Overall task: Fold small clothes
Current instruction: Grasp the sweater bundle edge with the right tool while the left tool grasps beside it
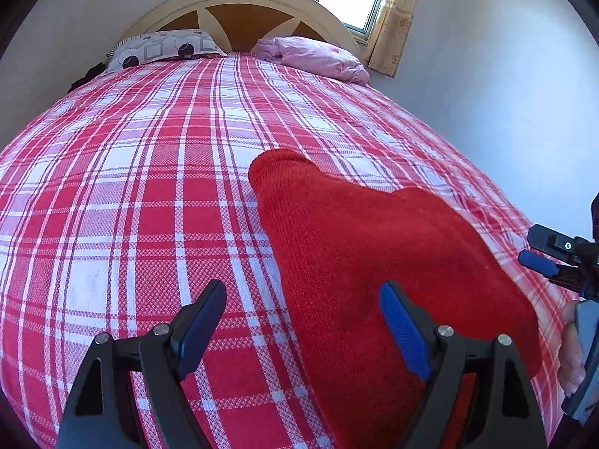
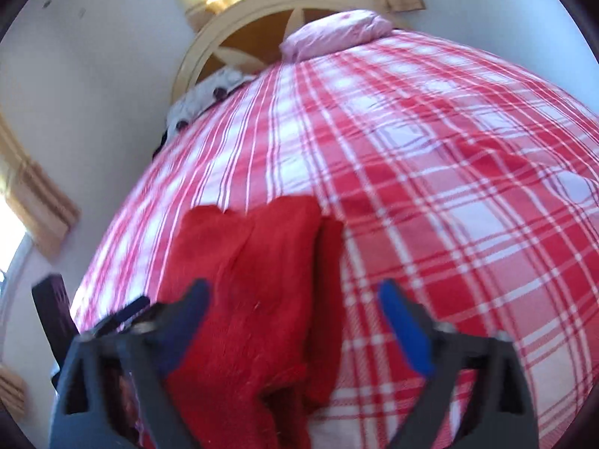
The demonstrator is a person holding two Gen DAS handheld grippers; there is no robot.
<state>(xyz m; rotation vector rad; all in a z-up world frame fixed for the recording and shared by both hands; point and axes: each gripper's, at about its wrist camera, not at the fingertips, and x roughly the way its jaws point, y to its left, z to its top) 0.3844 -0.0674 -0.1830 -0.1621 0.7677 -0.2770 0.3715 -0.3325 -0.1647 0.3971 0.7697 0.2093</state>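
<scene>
From my left wrist camera, the left gripper [image 1: 303, 299] stands wide apart, gripping nothing, over the red knit garment [image 1: 367, 247] lying on the plaid bedspread [image 1: 131, 187]. From my right wrist camera, blurred, the right gripper [image 2: 295, 295] is spread wide too; the garment [image 2: 254, 262] lies below, unheld.

free: plaid bedspread [image 1: 131, 187] left | blocked: red knit garment [image 1: 355, 247] right

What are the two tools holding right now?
Nothing. The left tool and the right tool both stand open over the red knitted garment, which lies loose on the red-and-white checked bedcover.
</scene>
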